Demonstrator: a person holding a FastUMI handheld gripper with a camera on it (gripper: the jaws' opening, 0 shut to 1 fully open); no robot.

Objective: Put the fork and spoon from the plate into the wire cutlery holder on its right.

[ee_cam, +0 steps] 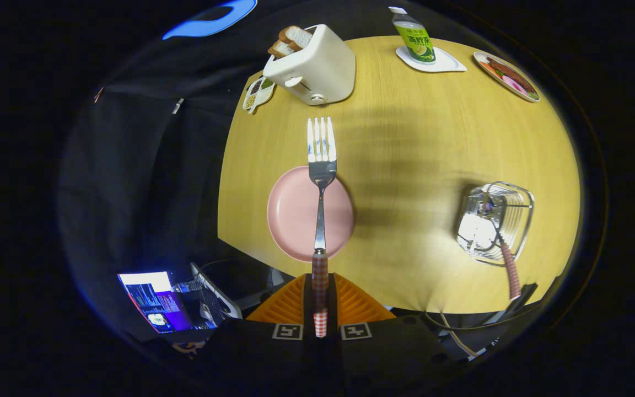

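Observation:
My gripper (320,300) is shut on the fork (321,165), its orange fingers (284,306) pressing the red-checked handle from both sides. The fork points straight ahead, lifted high above the table, with its tines beyond the far rim of the pink plate (290,212), which lies bare below. To the right of the plate stands the wire cutlery holder (507,212). A spoon (507,264) with the same checked handle leans in the holder, its handle sticking out toward the table's near edge.
A white toaster (315,69) with bread slices stands at the far side of the round wooden table (416,154), a small sauce dish (257,92) beside it. Farther right are a green bottle (414,38) on a white coaster and a plate of food (507,76). A laptop (157,303) sits below the table's near left edge.

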